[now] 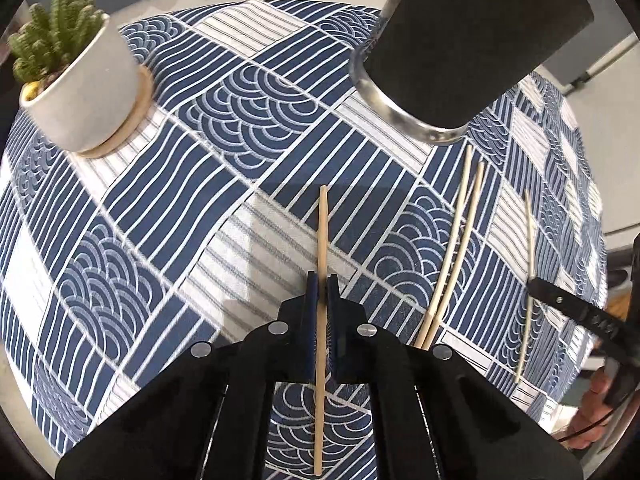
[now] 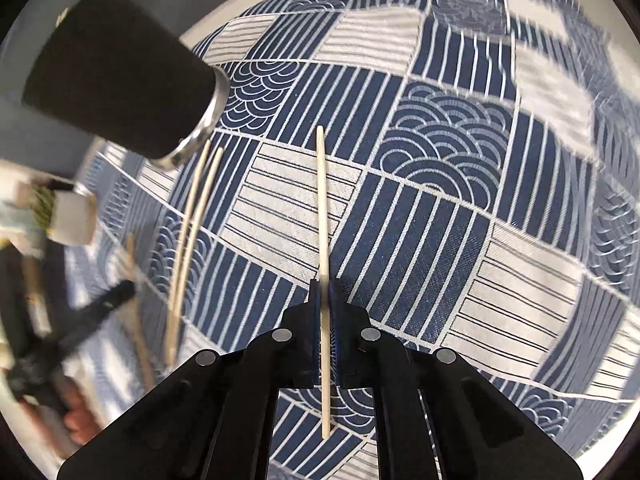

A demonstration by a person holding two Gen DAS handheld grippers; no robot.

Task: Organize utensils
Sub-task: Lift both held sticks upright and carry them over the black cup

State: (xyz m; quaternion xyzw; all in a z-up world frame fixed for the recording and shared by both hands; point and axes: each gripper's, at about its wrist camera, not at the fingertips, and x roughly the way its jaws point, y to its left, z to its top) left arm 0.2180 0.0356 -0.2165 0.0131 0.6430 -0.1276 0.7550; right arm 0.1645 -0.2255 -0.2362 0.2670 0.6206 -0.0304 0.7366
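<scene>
**Materials and finishes**

Chopstick pale matt wood, smooth. Holder matt black, rough-looking sleeve over shiny metal base ring. Tablecloth woven cloth, matt, visible weave. Cactus pot matt white, speckled. Left gripper glossy black plastic.

A tablecloth covers the tabletop in a patchwork of navy blue and white: some blocks hold white stripes on navy, some thin dark lines on white, some overlapping white wave arcs on navy. A tall holder is matte black with a shiny silver band around its base. A cactus is green, in a white speckled pot on a pale tan wooden saucer. The chopstick in the left tongs is light tan wood; the chopstick in the right tongs is paler cream. Both tongs are glossy black with dark blue pads and silver round rivets. Two loose chopsticks are pale beige
</scene>
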